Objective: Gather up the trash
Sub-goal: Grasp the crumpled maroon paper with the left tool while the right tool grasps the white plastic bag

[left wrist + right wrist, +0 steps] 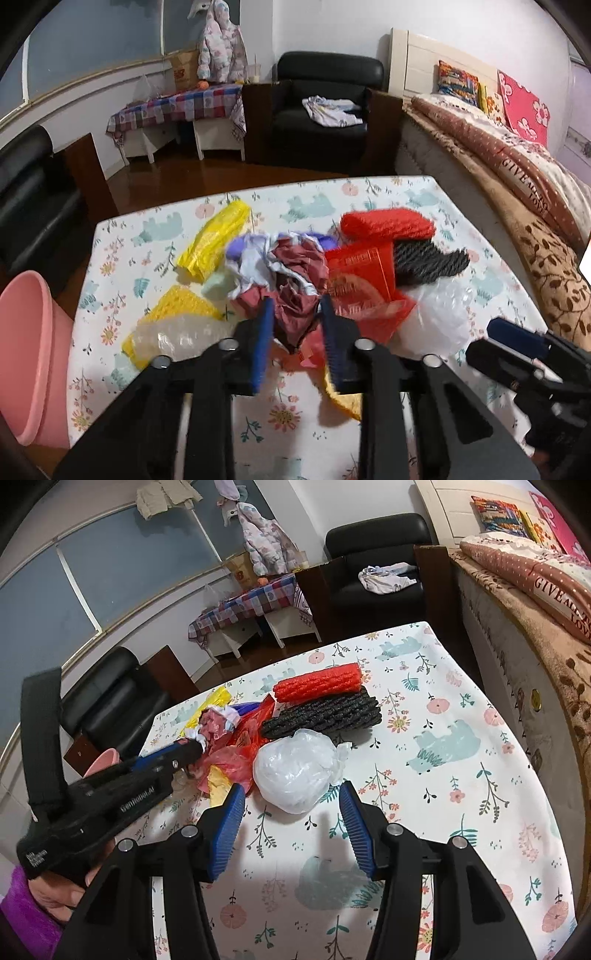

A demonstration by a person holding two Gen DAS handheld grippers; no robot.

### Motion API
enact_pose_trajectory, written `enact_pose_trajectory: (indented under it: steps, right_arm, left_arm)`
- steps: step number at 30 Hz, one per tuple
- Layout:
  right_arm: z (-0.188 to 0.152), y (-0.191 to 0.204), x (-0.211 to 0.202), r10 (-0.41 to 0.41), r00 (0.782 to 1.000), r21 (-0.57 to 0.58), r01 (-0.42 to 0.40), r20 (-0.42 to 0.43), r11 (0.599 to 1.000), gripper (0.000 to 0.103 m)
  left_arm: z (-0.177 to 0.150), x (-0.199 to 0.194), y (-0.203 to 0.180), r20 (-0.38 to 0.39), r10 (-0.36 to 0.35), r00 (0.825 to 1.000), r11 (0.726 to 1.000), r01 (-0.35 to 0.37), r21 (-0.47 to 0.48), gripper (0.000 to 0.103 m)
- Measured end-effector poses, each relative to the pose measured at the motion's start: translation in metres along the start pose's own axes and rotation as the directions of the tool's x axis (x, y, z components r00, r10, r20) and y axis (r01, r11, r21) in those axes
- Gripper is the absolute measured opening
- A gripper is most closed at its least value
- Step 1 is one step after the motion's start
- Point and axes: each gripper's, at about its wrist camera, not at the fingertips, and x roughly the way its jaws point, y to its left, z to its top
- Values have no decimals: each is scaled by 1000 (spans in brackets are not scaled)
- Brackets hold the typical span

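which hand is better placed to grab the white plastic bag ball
Right. The right gripper faces the white bag ball with open jaws; the left gripper is closed on the maroon wrapper.

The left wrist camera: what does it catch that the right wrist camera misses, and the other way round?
Only the left wrist view shows the pink plastic bucket's whole side, the clear bubble wrap sheet and the left tongs closing around crumpled maroon paper. Only the right wrist view shows a hand in a purple sleeve and the open right tongs near the white plastic bag bundle. Both show the floral tablecloth, the red foam net roll and the black foam net.
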Motion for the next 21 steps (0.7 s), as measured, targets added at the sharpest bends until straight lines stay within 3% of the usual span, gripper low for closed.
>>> enact_pose_trajectory:
  steps: [8,21]
  right_arm:
    - [1,-5,2,15,1000,13,-15,-2,1000,55]
    - [8,9,8,-27,1000,-19,27,13,999,57]
  left_arm:
    - [-5,-22,5,38,-47,998,998,48,-36,18]
    - [-16,-70,18,109,-101,989,989,112,-101,18]
